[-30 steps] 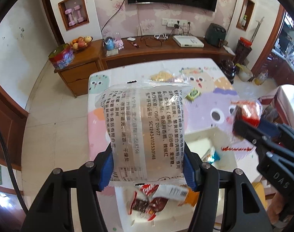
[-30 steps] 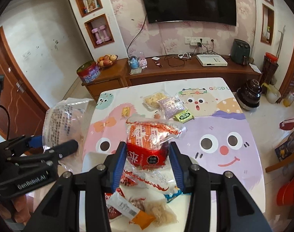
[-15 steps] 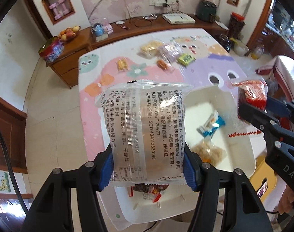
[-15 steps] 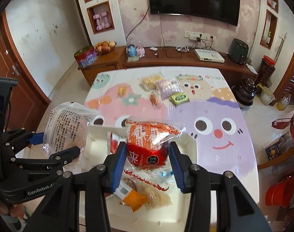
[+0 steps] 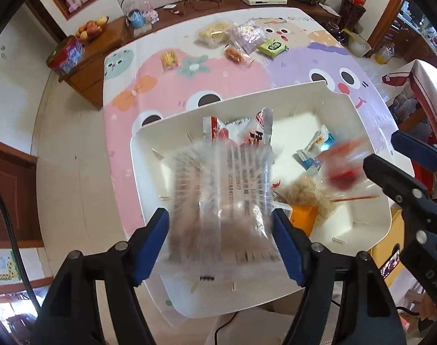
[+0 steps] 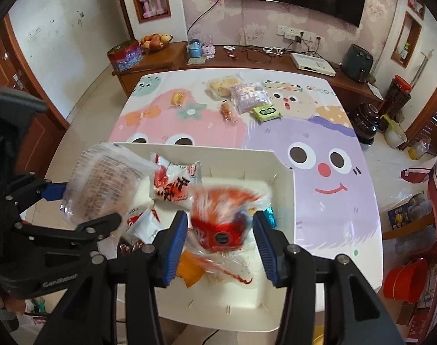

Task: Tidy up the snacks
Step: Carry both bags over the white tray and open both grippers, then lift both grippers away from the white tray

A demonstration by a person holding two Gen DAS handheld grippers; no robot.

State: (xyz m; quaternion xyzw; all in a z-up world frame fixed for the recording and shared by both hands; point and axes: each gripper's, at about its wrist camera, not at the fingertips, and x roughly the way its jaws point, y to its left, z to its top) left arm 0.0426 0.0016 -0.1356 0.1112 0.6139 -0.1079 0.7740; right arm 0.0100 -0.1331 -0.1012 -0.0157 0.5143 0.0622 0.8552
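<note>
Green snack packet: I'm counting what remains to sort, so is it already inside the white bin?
No, the green snack packet lies on the tablecloth beyond the white bin, beside a purple packet.

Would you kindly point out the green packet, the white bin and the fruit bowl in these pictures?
green packet (image 6: 266,113): right wrist view, middle of its face.
white bin (image 5: 279,93): left wrist view, far rim.
fruit bowl (image 6: 155,41): right wrist view, on the piled fruit.

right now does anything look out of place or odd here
Both packets are motion-blurred between open fingers: the clear printed snack bag at the left gripper and the red-and-clear packet at the right gripper, above the white bin.
</note>
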